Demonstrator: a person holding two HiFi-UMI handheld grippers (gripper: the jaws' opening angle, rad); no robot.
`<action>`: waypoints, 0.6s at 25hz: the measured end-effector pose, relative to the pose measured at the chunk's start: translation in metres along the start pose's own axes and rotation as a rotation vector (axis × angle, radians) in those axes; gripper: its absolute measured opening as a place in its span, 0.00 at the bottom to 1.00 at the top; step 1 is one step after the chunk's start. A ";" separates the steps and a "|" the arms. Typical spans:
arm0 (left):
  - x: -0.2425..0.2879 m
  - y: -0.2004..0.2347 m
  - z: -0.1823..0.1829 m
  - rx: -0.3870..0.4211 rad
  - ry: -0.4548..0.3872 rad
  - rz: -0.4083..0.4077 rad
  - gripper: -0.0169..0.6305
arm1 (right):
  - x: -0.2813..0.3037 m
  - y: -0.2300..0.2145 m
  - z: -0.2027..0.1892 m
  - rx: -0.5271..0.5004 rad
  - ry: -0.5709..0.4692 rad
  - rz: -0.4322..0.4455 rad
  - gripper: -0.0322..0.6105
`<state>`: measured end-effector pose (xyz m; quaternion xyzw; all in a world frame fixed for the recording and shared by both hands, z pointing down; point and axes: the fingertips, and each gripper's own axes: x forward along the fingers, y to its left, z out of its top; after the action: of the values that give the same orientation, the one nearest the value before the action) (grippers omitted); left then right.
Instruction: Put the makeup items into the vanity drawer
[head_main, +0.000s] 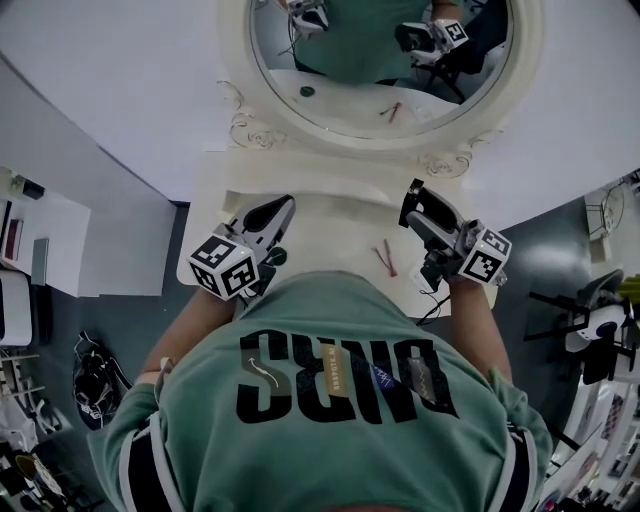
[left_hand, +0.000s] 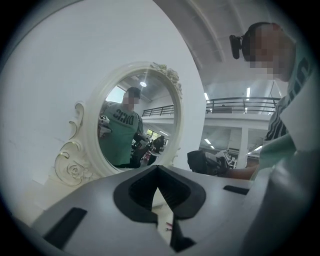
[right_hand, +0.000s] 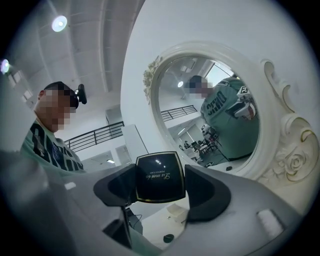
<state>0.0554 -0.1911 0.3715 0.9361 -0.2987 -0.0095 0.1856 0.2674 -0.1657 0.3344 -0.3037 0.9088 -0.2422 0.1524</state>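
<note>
My right gripper (right_hand: 161, 187) clamped the compact (right_hand: 159, 175), its square lid facing back along my jaws, print inverted. My left gripper (left_hand: 158, 175) sat closed, empty.

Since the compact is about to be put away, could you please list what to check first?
1. Black square gold-rimmed compact clamped in the right gripper: ok.
2. Left gripper shut and empty: ok.
3. Vanity drawer open: cannot tell; the green shirt hides it.
4. Thin red makeup item stowed: not ok, lying on the white vanity top.
5. Small dark round item stowed: not ok, also on the top.
</note>
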 end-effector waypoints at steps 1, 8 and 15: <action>-0.003 0.005 -0.001 -0.002 -0.003 0.014 0.03 | 0.007 0.000 -0.003 -0.010 0.023 0.004 0.55; -0.049 0.056 -0.023 -0.040 -0.006 0.186 0.03 | 0.088 -0.007 -0.051 -0.026 0.245 0.078 0.55; -0.111 0.128 -0.058 -0.102 0.025 0.294 0.03 | 0.197 -0.021 -0.146 0.008 0.448 0.108 0.55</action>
<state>-0.0996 -0.2051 0.4606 0.8717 -0.4292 0.0142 0.2362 0.0640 -0.2525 0.4425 -0.1926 0.9339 -0.2987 -0.0395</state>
